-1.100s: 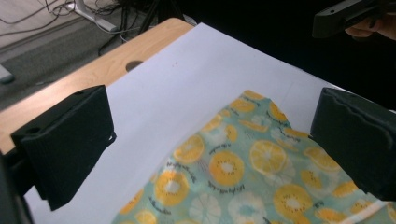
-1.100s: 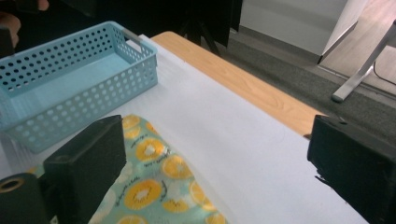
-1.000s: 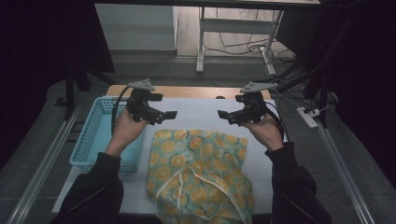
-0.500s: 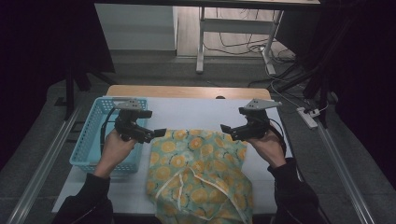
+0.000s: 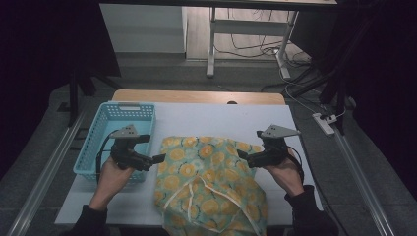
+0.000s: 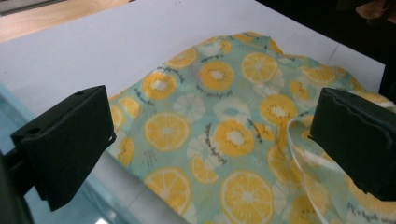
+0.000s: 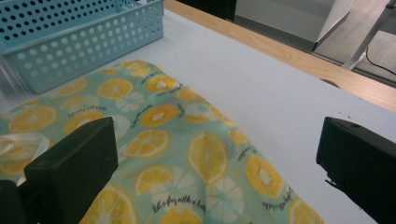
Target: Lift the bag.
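Observation:
A mint-green cloth with an orange-slice print (image 5: 209,184) lies spread on the white table top (image 5: 216,120), reaching over the near edge; white straps cross its near part. My left gripper (image 5: 158,158) hovers at the cloth's left edge, jaws wide apart and empty; its own view looks across the cloth (image 6: 219,135). My right gripper (image 5: 242,154) hangs over the cloth's upper right edge, also open with nothing held. Beyond its jaws the cloth (image 7: 163,135) spreads out.
A light blue perforated basket (image 5: 118,135) stands on the table's left side, right behind my left hand; it appears again (image 7: 79,37) at the top left of the right gripper view. A wooden strip (image 5: 196,96) runs along the far edge. Metal rails flank the table.
Both grippers have come back from the far half of the table toward the near side and lowered to the cloth's left and right edges. The cloth has not moved.

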A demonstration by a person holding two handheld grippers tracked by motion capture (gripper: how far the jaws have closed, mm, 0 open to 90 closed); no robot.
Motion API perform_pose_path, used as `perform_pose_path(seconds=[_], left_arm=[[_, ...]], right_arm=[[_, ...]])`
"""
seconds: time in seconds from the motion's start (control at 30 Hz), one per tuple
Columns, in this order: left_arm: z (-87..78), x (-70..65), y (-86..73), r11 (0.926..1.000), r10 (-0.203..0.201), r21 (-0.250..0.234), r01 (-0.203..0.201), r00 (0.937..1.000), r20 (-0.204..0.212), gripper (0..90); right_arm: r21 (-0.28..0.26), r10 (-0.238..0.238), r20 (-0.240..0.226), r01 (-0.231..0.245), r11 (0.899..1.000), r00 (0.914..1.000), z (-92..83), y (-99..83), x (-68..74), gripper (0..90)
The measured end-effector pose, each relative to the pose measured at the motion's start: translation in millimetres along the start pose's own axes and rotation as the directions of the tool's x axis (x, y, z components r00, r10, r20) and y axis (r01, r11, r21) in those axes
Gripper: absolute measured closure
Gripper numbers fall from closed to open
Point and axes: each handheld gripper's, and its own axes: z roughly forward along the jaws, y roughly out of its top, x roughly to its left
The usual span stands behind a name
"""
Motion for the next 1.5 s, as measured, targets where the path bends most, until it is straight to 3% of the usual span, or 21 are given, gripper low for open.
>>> perform_pose_path(seconds=[0.3,0.5,0.73,0.97,1.23,1.3,1.5], left_arm=[[-18.5,-16.7,-27.1,0.9999,0.005,0.016,-0.004,0.9976,-0.069,0.0],[-29.8,-25.9,-49.9,0.9997,-0.021,0.009,0.022,0.9960,-0.086,0.0],[-46.6,-41.5,-76.1,0.9993,-0.034,0.007,0.035,0.9912,-0.128,0.0],[-61.8,-54.0,-105.2,0.9986,-0.024,0.041,0.033,0.9771,-0.211,0.0],[-76.4,-45.2,-145.5,0.9891,-0.105,0.073,0.128,0.9587,-0.264,0.0],[-78.0,-43.8,-150.7,0.9860,-0.110,0.088,0.142,0.9497,-0.293,0.0],[-81.0,-40.1,-153.4,0.9803,-0.147,0.083,0.179,0.9417,-0.303,0.0]], right_arm=[[0.010,0.030,0.025,-0.030,0.999,0.9992,-15.1,-27.9,11.7,0.0],[0.025,0.058,0.037,-0.059,0.998,0.9976,-26.5,-51.7,18.7,0.0],[0.055,0.057,0.064,-0.061,0.997,0.9963,-42.7,-71.3,27.4,0.0],[0.061,0.085,0.110,-0.092,0.994,0.9903,-63.9,-93.4,33.5,0.0],[0.096,0.152,0.135,-0.166,0.982,0.9792,-81.1,-120.8,33.8,0.0],[0.107,0.155,0.147,-0.171,0.979,0.9770,-83.3,-125.6,35.4,0.0],[0.183,0.159,0.175,-0.191,0.964,0.9716,-85.6,-138.8,39.2,0.0]])
